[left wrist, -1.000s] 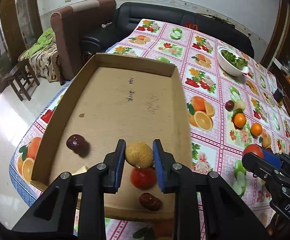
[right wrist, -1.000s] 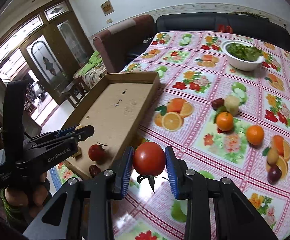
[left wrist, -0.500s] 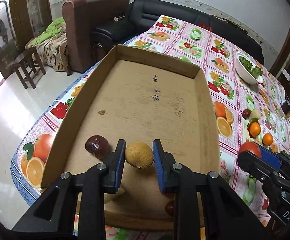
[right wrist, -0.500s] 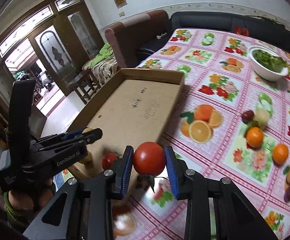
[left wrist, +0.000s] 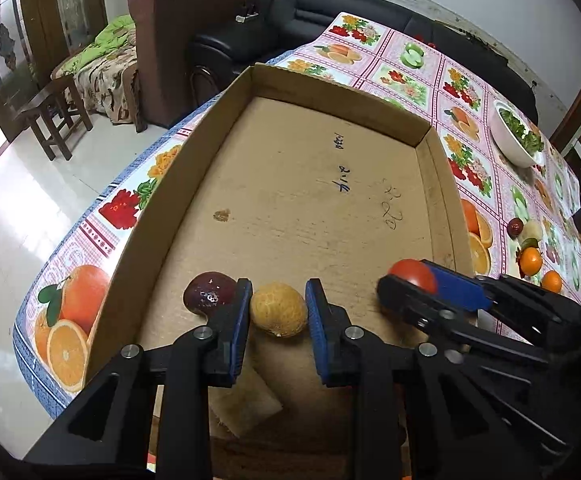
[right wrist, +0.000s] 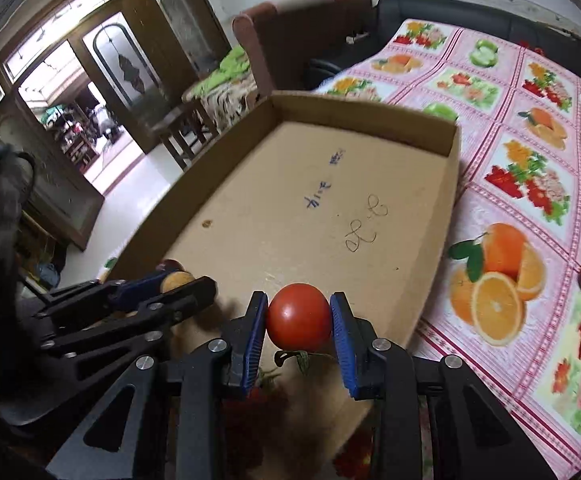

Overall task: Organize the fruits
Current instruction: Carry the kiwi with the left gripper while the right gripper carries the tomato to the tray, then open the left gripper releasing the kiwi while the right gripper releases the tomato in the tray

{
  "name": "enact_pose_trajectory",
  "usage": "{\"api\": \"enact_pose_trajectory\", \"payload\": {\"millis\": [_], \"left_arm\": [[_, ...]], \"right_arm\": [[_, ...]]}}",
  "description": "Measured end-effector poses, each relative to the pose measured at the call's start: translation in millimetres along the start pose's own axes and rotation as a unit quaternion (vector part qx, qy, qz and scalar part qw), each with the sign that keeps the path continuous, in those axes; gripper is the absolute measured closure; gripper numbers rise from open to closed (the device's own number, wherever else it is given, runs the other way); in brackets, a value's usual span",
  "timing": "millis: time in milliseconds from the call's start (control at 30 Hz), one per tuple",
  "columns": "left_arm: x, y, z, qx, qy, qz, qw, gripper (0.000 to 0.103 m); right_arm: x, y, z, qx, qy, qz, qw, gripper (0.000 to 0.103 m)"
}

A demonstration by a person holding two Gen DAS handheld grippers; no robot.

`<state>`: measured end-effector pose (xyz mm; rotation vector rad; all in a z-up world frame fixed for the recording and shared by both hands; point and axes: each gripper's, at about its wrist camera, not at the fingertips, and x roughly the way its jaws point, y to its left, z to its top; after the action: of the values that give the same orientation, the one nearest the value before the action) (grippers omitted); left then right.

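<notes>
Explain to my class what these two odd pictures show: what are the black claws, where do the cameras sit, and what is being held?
There is no robot. A person holds a clamp-like gripper in each hand, and each carries a wide-angle camera looking along its two fingers. In the left view, the left gripper pinches a yellow fruit over a cardboard box, beside a dark plum. In the right view, the right gripper pinches a tomato above the same box. Each gripper shows in the other's picture. On the tablecloth lie oranges and a bowl of greens.

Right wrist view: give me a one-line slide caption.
Right gripper holds a red tomato over the cardboard tray; left gripper alongside holds a yellow fruit.
</notes>
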<state>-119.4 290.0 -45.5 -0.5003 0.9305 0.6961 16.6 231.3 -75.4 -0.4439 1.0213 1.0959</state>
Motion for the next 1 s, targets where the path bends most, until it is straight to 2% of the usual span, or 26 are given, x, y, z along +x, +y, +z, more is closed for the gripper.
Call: {"api": "enact_pose_trajectory", "payload": {"millis": [567, 800, 867, 1000], "left_arm": [[8, 1, 3, 0.005, 0.025, -0.014, 0.9996, 0.077], [1, 1, -1, 0.005, 0.024, -0.019, 0.9995, 0.063], [-1, 1, -2, 0.004, 0.025, -0.019, 0.9995, 0.062], [-9, 0, -4, 0.005, 0.020, -0.014, 0.9997, 0.062]], "right_arm": [[12, -2, 7, -0.022, 0.021, 0.002, 1.000, 0.070], [5, -8, 8, -0.014, 0.017, 0.005, 1.000, 0.067], [-1, -11, 7, -0.006, 0.010, 0.006, 1.000, 0.061], [-10, -13, 4, 0.000, 0.001, 0.012, 1.000, 0.060]]}}
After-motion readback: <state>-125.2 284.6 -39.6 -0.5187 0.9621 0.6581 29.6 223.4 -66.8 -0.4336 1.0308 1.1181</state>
